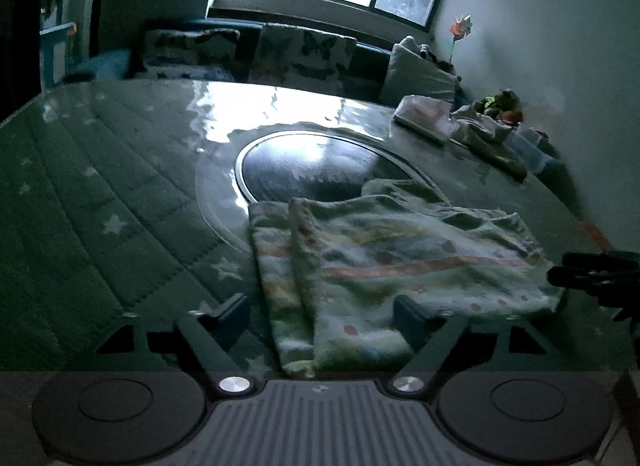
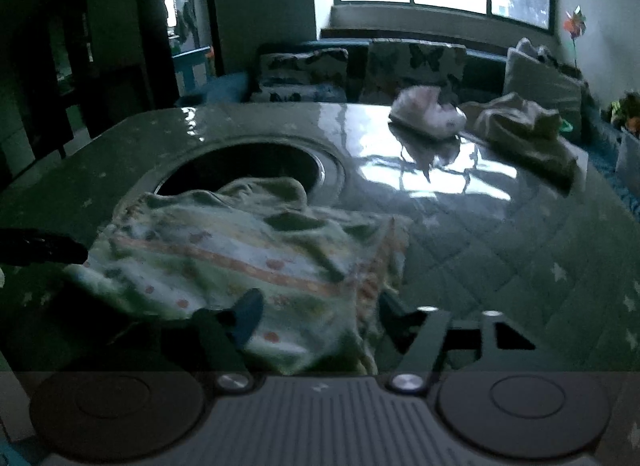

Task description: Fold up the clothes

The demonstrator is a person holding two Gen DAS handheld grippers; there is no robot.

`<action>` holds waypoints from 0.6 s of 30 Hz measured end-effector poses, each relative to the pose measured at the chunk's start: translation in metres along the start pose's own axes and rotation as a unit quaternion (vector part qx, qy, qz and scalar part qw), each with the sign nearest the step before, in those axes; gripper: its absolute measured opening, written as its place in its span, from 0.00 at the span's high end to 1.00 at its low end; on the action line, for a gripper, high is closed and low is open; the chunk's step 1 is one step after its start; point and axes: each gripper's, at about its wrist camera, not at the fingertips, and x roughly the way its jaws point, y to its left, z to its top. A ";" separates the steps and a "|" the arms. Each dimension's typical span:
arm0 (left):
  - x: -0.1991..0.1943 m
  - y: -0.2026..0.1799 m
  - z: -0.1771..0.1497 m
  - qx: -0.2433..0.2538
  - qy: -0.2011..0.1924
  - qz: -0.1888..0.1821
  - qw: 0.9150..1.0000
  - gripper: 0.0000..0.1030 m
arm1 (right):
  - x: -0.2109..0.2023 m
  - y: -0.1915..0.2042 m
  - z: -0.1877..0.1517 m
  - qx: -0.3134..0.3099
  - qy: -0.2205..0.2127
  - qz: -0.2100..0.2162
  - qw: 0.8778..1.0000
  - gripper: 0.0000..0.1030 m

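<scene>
Both jaws stood apart: the left gripper (image 1: 320,308) and the right gripper (image 2: 318,308) straddled the near edges of a printed, partly folded garment (image 1: 400,262) lying on the quilted star-pattern table cover (image 1: 100,205), just in front of the table's round glass inset (image 1: 312,161). Soft, light and limp, the cloth would likely sag unless pinched at its corners.
</scene>
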 end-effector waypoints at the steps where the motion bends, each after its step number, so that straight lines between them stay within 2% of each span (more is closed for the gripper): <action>1: -0.001 -0.001 0.001 0.003 -0.004 0.004 1.000 0.10 | -0.001 0.002 0.001 -0.003 -0.005 0.001 1.000 0.20; 4: -0.004 -0.002 0.002 0.009 -0.016 0.017 1.000 0.02 | -0.004 0.009 0.004 -0.013 -0.018 0.004 1.000 0.02; 5: -0.005 -0.002 0.002 0.010 -0.020 0.019 1.000 0.00 | -0.005 0.011 0.005 -0.016 -0.023 0.005 1.000 0.00; 12: -0.007 0.000 0.005 0.013 -0.039 0.030 0.999 0.00 | -0.002 0.027 0.007 -0.028 -0.027 0.038 0.999 0.00; 18: -0.008 0.001 0.005 0.006 -0.049 0.036 0.998 0.00 | 0.000 0.039 0.011 -0.026 -0.034 0.087 0.995 0.00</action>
